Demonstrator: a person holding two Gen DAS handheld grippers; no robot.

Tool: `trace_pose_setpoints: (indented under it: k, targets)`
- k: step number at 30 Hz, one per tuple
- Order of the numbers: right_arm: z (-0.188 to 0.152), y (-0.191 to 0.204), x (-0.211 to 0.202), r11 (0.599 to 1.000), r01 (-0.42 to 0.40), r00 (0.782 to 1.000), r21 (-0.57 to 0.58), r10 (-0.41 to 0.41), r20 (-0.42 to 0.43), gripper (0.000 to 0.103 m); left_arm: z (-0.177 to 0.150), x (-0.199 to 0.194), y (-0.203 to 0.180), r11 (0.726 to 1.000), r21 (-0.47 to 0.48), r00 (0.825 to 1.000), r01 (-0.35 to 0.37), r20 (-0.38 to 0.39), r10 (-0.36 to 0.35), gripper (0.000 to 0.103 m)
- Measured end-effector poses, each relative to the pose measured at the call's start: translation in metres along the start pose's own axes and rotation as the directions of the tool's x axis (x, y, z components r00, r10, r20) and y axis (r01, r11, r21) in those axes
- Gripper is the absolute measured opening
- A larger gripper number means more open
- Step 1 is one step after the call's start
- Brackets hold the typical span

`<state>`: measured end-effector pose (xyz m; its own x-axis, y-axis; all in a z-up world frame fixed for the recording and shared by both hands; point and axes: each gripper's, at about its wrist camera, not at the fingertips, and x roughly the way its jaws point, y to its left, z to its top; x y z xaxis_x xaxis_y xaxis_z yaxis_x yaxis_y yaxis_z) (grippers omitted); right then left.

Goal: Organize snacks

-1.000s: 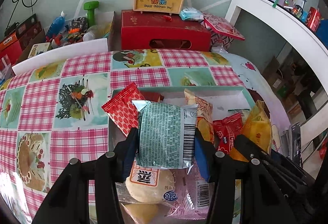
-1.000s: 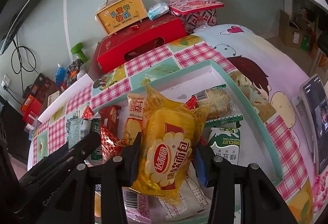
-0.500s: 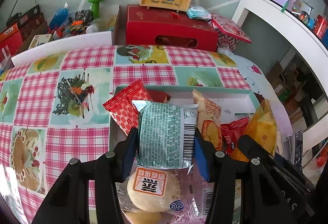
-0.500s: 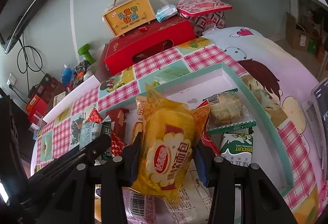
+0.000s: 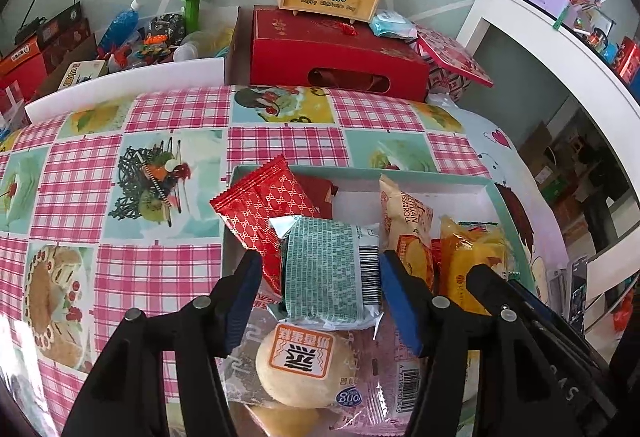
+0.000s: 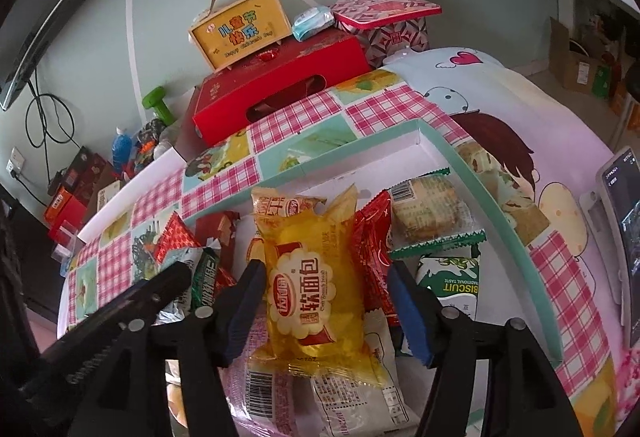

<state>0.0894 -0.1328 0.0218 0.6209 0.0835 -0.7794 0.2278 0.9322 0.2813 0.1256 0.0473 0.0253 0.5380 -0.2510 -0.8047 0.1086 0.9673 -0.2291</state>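
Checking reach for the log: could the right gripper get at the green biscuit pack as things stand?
Probably not yet: the right gripper straddles a yellow bread packet, apparently just released. Otherwise the biscuit pack lies uncovered beside it.

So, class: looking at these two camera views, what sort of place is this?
Most likely a lived-in home room, not a shop or lab. Clues: a checked food-print tablecloth, a cartoon bedsheet beside it, and a green dumbbell among household clutter by the wall.

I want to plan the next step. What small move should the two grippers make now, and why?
Probably lift both straight up: the left gripper and right gripper stand open, with the green packet and yellow packet lying loose in the tray.
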Motion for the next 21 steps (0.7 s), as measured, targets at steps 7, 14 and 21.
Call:
trace_pose_setpoints:
  k: [7, 14, 21]
  targets:
    - [0.000, 0.003, 0.001, 0.999, 0.030, 0.999, -0.025, -0.031, -0.013, 0.083, 0.002, -0.013, 0.005, 1.000, -0.004, 1.000, -0.012, 0.008, 0.012, 0.066]
    - [-0.001, 0.007, 0.002, 0.996, 0.061, 0.998, -0.059, -0.062, -0.015, 0.096, 0.004, -0.021, 0.018, 0.997, -0.034, 0.997, -0.070, 0.011, 0.070, 0.067]
    - [-0.002, 0.014, 0.001, 0.992, 0.080, 0.997, -0.093, -0.080, 0.007, 0.103, 0.001, -0.019, 0.039, 0.973, -0.053, 0.975, -0.223, 0.004, 0.223, 0.085]
